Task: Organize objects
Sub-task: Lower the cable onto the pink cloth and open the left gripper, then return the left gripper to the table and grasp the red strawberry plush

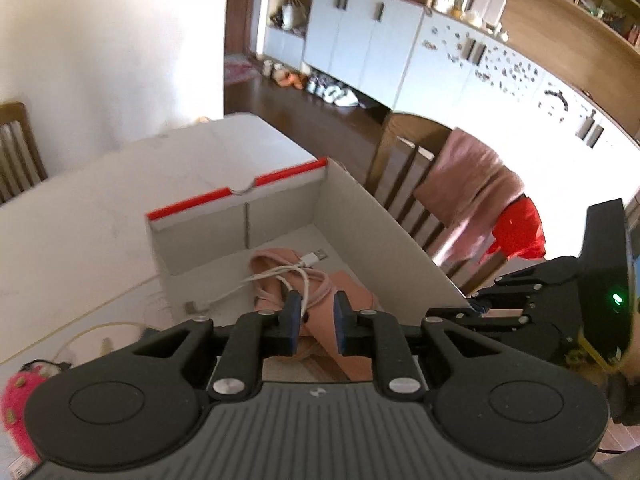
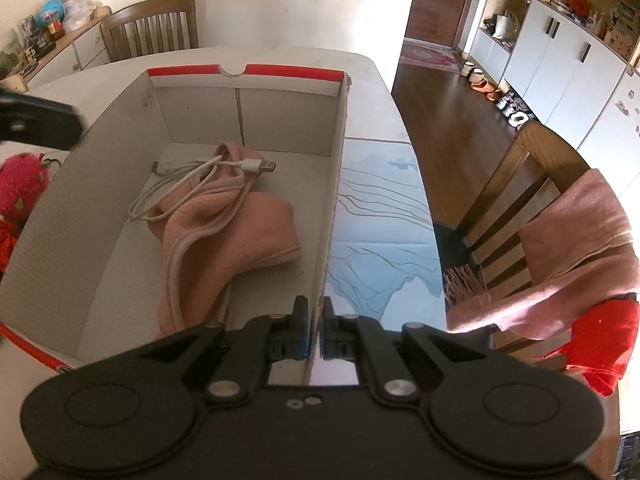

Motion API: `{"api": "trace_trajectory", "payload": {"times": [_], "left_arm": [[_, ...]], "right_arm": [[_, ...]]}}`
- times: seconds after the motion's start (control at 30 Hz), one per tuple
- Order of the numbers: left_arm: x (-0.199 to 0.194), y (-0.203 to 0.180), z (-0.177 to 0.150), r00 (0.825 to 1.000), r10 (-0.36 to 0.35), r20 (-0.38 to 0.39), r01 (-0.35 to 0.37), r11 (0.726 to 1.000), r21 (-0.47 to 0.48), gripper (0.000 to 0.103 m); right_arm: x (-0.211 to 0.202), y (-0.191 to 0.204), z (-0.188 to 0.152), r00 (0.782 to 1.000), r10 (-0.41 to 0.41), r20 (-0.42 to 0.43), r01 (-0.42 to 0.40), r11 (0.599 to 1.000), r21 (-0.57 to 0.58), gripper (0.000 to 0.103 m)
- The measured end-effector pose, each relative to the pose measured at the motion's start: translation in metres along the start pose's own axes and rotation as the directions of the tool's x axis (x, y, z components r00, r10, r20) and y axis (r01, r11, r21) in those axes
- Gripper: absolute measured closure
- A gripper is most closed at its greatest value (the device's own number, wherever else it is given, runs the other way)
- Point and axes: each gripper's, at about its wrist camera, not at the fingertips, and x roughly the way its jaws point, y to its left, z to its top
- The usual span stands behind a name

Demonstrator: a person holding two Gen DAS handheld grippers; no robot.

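Left wrist view: the left gripper (image 1: pixel 316 320) sits low in the frame's centre, its blue-padded jaws parted by a clear gap with nothing pressed between them; it hangs above the near end of the cardboard box (image 1: pixel 384 240). Seen through and just beyond the gap lies the pink cloth (image 1: pixel 348 300) on the box floor, with the white USB cable (image 1: pixel 288 276) looped across the cloth's far end, its metal plug pointing toward the upper right. The box has a red-edged far wall with a small notch at its middle. It stands on the white table (image 1: pixel 80 208). At the lower left edge, outside the box, a pink plush toy (image 1: pixel 18 404) rests on the table.

Right wrist view: the right gripper (image 2: pixel 315 336) is low in the centre, its jaws closed on the box's right-hand wall (image 2: pixel 334 208), one pad on each face of the cardboard. Inside the box, left of that wall, the cloth fills the middle of the frame and the cable crosses its upper part. Right of the wall a pale blue patterned sheet (image 2: pixel 380 240) lies on the table. At the right edge, a wooden chair (image 2: pixel 516 184) carries a draped pink scarf (image 2: pixel 576 248).
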Motion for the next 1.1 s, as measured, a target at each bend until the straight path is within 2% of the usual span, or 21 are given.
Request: {"api": "trace_trajectory", "payload": {"times": [0.07, 0.1, 0.13, 0.2, 0.33, 0.6, 0.7, 0.9, 1.0, 1.1], "left_arm": [[-0.014, 0.002, -0.005, 1.000, 0.021, 0.021, -0.021, 1.000, -0.008, 0.077], [-0.020, 0.004, -0.008, 0.999, 0.023, 0.030, -0.023, 1.000, -0.013, 0.068], [-0.027, 0.007, -0.011, 0.999, 0.027, 0.041, -0.026, 0.999, -0.022, 0.052], [-0.041, 0.014, -0.018, 0.997, 0.044, 0.067, -0.041, 0.998, -0.039, 0.034], [-0.062, 0.032, -0.031, 0.993, 0.078, 0.088, -0.070, 0.994, -0.085, 0.033], [-0.083, 0.080, -0.065, 0.983, 0.169, 0.067, -0.154, 0.971, -0.185, 0.022], [-0.085, 0.098, -0.077, 0.978, 0.204, 0.049, -0.189, 0.959, -0.210, 0.019], [-0.081, 0.135, -0.094, 0.967, 0.256, 0.022, -0.242, 0.937, -0.250, 0.004], [-0.073, 0.149, -0.098, 0.968, 0.252, 0.014, -0.240, 0.936, -0.258, 0.000], [-0.064, 0.160, -0.104, 0.958, 0.285, 0.005, -0.275, 0.928, -0.251, 0.000]], "right_arm": [[0.000, 0.000, 0.000, 1.000, 0.000, -0.001, 0.000, 1.000, 0.000, 0.099], [0.000, 0.000, 0.000, 1.000, 0.000, 0.000, 0.000, 1.000, -0.001, 0.099], [0.000, 0.000, 0.000, 1.000, 0.000, 0.000, 0.000, 1.000, 0.000, 0.099], [0.000, 0.000, 0.000, 1.000, 0.002, -0.001, -0.002, 1.000, 0.002, 0.099], [0.000, 0.001, 0.000, 1.000, 0.003, -0.002, -0.003, 1.000, -0.001, 0.099], [-0.001, 0.003, -0.001, 1.000, 0.000, -0.003, 0.000, 1.000, -0.008, 0.097], [-0.001, 0.003, -0.002, 1.000, -0.001, -0.004, 0.001, 1.000, -0.010, 0.097], [-0.002, 0.005, -0.002, 1.000, -0.010, -0.007, 0.010, 1.000, -0.011, 0.097], [-0.002, 0.006, -0.002, 1.000, -0.016, -0.008, 0.016, 1.000, -0.015, 0.097], [-0.003, 0.006, -0.002, 1.000, -0.020, -0.009, 0.020, 1.000, -0.013, 0.097]]}}
